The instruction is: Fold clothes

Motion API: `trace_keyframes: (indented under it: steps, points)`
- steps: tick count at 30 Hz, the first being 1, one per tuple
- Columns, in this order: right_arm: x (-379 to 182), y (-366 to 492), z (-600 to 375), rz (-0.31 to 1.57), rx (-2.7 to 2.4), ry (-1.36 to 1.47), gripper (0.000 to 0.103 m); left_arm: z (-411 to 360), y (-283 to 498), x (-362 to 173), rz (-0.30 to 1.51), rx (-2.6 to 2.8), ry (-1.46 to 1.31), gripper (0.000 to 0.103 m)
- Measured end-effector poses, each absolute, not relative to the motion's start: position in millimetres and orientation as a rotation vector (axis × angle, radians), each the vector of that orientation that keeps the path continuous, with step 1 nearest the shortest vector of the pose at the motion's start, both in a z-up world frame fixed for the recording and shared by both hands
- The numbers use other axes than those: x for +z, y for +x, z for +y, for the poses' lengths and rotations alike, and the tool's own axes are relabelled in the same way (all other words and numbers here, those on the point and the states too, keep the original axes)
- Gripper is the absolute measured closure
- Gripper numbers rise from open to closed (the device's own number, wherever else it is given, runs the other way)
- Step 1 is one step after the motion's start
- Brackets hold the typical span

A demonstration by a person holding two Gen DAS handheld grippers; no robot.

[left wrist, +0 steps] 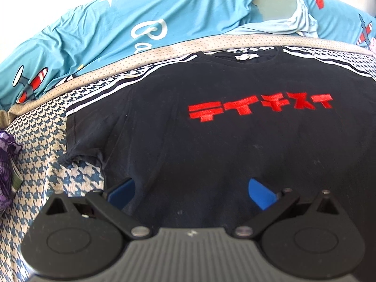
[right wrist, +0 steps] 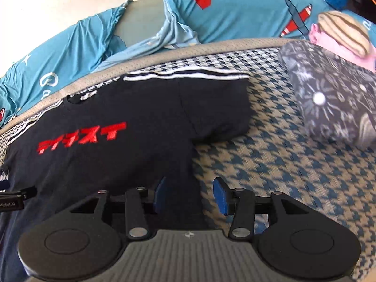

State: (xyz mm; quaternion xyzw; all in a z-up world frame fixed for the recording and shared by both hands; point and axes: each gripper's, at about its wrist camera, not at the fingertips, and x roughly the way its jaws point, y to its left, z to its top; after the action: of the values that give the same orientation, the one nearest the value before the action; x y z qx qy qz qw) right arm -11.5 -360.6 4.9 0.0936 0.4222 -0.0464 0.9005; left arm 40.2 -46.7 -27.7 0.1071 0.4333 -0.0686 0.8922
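Observation:
A black T-shirt (left wrist: 211, 145) with red lettering and white shoulder stripes lies flat, front up, on a blue-and-cream houndstooth cover (left wrist: 47, 164). My left gripper (left wrist: 191, 193) hovers over the shirt's lower left part, jaws wide open with nothing between the blue pads (left wrist: 260, 195). In the right wrist view the same T-shirt (right wrist: 117, 164) shows its right sleeve spread out. My right gripper (right wrist: 190, 195) is open at the shirt's right side edge. Its left pad is over the black cloth and its right pad (right wrist: 221, 196) over the houndstooth cover (right wrist: 282, 176). Neither pad presses on the cloth.
Rumpled turquoise bedding (left wrist: 117, 23) with aeroplane prints runs along the far side. A folded dark patterned cloth (right wrist: 333, 98) lies at the right, with a striped and pink bundle (right wrist: 340, 35) behind it. A purple cloth (left wrist: 5, 171) sits at the left edge.

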Motion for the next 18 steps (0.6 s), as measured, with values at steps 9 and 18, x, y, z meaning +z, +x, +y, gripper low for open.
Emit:
trace_keyframes:
  steps: [9, 18]
  points:
    - [-9, -46, -365, 0.892, -0.131, 0.187, 0.056, -45, 28, -28, 0.918, -0.156, 0.224, 0.0]
    - [-14, -67, -341, 0.871, -0.121, 0.091, 0.061, -37, 12, -28, 0.923, -0.156, 0.222, 0.0]
